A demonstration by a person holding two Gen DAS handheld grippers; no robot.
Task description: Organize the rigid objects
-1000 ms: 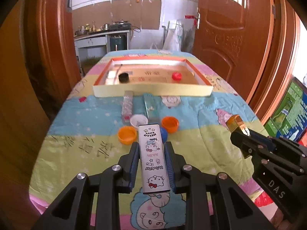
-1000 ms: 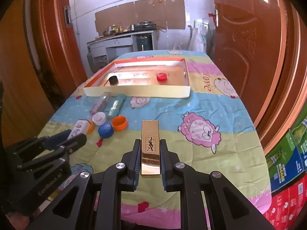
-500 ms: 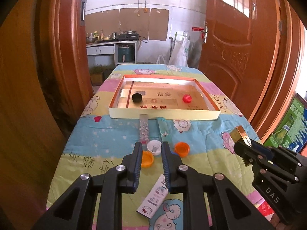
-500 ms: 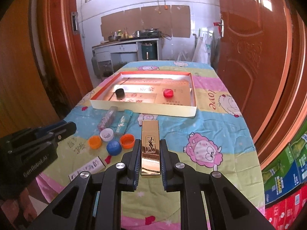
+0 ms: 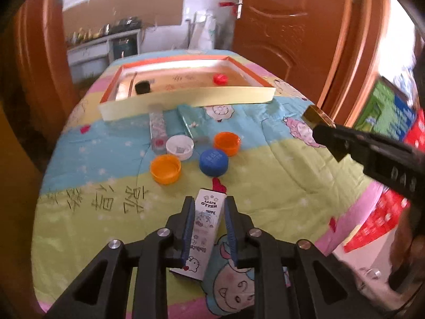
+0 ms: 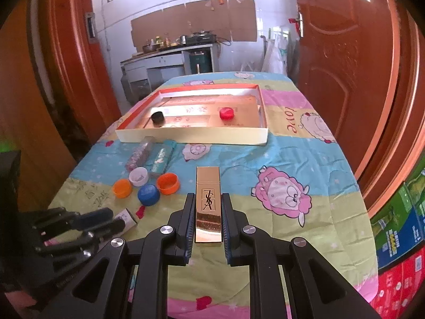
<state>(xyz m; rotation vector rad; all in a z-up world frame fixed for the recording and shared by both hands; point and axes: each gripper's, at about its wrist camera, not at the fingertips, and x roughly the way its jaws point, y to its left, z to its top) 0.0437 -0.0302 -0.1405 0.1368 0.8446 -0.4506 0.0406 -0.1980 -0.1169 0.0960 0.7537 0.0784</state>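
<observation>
A white Hello Kitty box (image 5: 205,228) lies on the patterned cloth near the table's front edge. My left gripper (image 5: 208,202) straddles it from above. Its jaws are opening and the pads do not press the box. The right wrist view shows that left gripper (image 6: 113,220) low at the left, with the Hello Kitty box (image 6: 127,216) at its tips. My right gripper (image 6: 208,199) is shut on a gold lipstick box (image 6: 208,186), held above the cloth. From the left wrist view the right gripper (image 5: 318,130) reaches in from the right with the gold box (image 5: 314,114).
A shallow orange-rimmed tray (image 5: 186,98) at mid-table holds a black cap (image 5: 142,87) and a red cap (image 5: 220,78). In front of it lie a glitter tube (image 5: 157,127), a green tube (image 5: 190,122) and several loose caps: orange (image 5: 166,168), white (image 5: 179,147), blue (image 5: 213,162). Wooden doors flank the table.
The left gripper let the Hello Kitty box drop onto the cloth, rose shut, then came back down over it. The right gripper kept the gold box and stayed put.
</observation>
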